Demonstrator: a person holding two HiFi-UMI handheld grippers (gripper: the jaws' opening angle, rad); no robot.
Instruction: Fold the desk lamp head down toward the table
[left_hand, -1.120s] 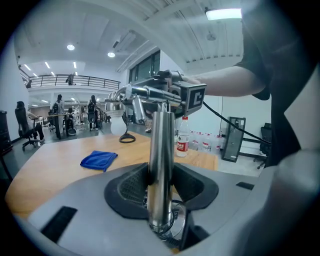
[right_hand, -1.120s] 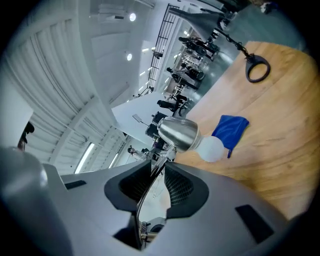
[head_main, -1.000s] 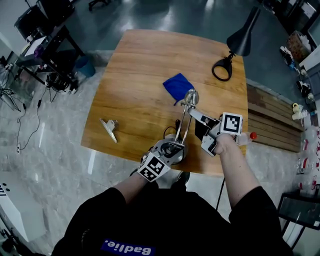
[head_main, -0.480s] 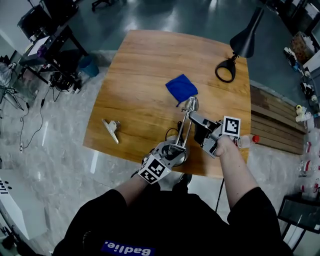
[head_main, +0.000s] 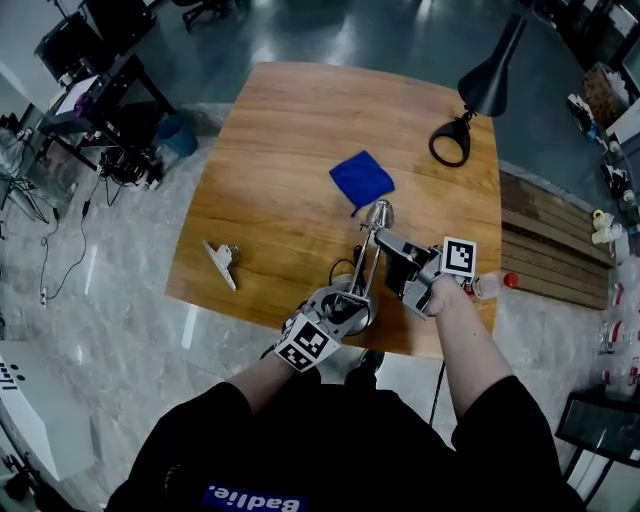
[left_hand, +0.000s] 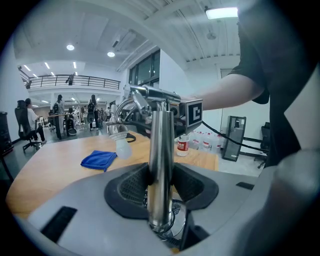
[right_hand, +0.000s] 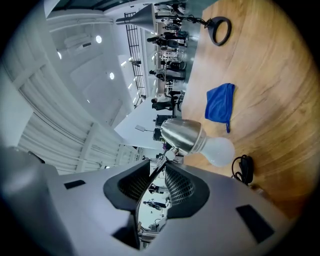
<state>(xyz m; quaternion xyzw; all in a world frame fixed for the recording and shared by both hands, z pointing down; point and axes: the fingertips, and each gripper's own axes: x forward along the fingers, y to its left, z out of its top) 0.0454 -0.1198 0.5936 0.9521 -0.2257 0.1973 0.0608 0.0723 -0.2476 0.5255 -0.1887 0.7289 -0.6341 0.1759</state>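
The left gripper (head_main: 338, 310) pinches the lamp pole (left_hand: 161, 150) to steady it while the right gripper (head_main: 390, 246) is opening around the lamp arm (right_hand: 150, 187).

white letters on a blue patch (head_main: 255, 497) across the person's black shirt, upside down in the head view, read roughly "badlie." the marker cubes on the left hand-held gripper (head_main: 347, 300) and the right hand-held gripper (head_main: 392, 243) carry black-and-white square patterns, no letters. the print on the bottle's red label (left_hand: 182, 145) is too small to read
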